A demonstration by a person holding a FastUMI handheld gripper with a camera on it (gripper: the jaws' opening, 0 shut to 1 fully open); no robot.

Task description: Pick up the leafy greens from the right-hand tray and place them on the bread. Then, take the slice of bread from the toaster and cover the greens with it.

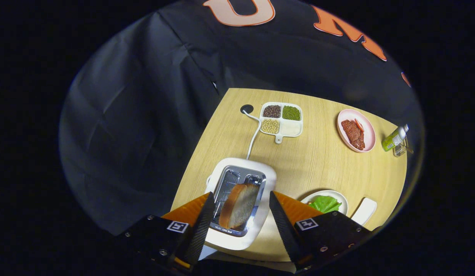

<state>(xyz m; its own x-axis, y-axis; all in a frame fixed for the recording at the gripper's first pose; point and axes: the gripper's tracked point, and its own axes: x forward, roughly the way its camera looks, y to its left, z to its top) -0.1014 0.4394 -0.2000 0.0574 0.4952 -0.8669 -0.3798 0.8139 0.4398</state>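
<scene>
A slice of bread [238, 205] stands tilted in a slot of the white toaster [225, 239], directly below and between my fingers. My gripper [242, 194] hangs open above the toaster, its two fingers well apart on either side of the slice and not touching it. Just right of the right finger [283, 218] a white plate [339, 196] carries green leafy lettuce [324, 203], partly hidden behind that finger. Whatever lies under the greens is hidden.
A white tray [365, 210] lies right of the lettuce plate. Farther back stand a four-part dish of beans [281, 119], a pink plate with meat [356, 130] and a green bottle [393, 138]. The toaster's white cord [253, 136] runs to a table hole [246, 109].
</scene>
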